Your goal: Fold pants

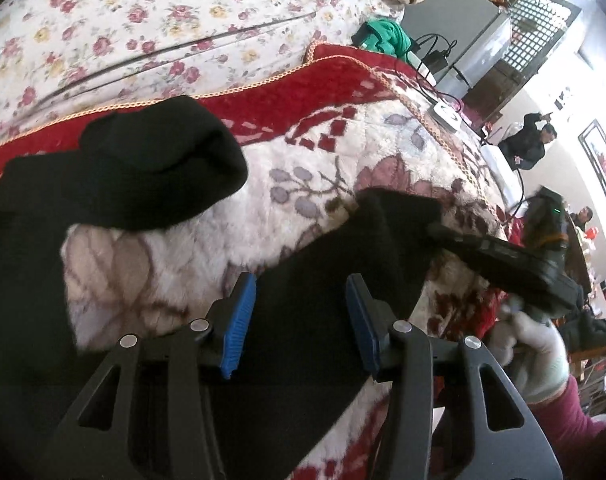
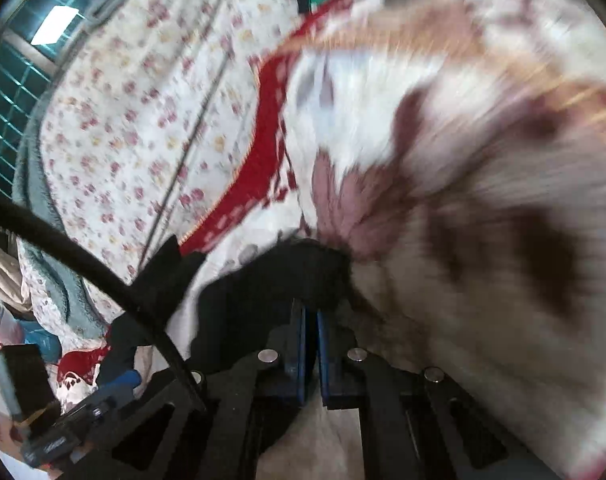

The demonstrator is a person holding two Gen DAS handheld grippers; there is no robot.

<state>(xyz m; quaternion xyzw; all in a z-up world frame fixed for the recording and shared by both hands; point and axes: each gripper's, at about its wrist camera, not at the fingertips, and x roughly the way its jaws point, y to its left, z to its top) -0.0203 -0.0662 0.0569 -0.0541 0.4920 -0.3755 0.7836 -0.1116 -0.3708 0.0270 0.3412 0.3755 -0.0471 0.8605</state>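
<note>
Left gripper [image 1: 301, 322] hangs released over the pants [image 1: 303, 360]. Right gripper [image 2: 311, 344] is clenched on their hem; carry it across low, keeping the fabric taut.

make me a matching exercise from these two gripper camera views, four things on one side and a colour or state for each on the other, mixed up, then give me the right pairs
Things:
1. left gripper
2. right gripper
3. pants
4. cloth bundle near the bed's far edge

Colour or state:
A. green
B. jaws shut on black fabric
C. jaws open, pads apart over the fabric
D. black, lying on the plush red and white blanket

Pairs: 1-C, 2-B, 3-D, 4-A
</note>
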